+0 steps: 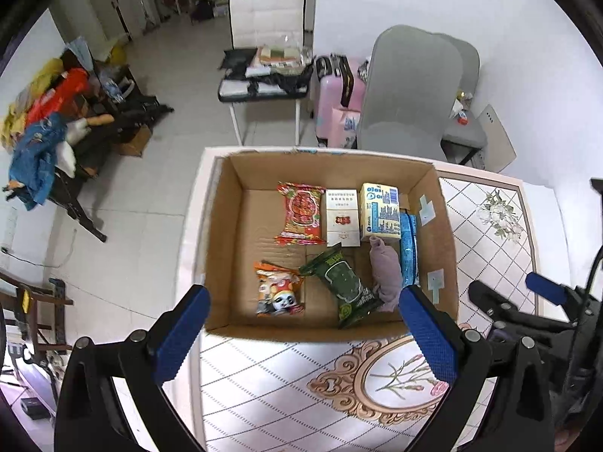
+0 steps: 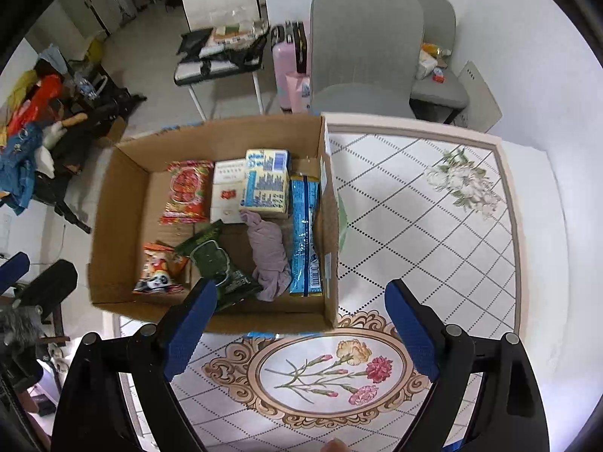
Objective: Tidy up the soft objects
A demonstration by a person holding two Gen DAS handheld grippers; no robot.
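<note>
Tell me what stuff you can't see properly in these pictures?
- Blue packet: left wrist view, squeezed against the box wall, mostly hidden.
- Green packet: right wrist view, its near end covered by the right tongs.
- White carton: print too small to read.

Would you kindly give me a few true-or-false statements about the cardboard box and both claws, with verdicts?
1. The lilac cloth lies inside the cardboard box. True.
2. The left claw is shut on the green packet. False: it is open and holds nothing.
3. The blue packet lies along the box's right wall. True.
4. The right claw grips the panda snack bag. False: it is open and empty.
5. The box stands on the floor. False: it sits on the patterned tablecloth.
</note>
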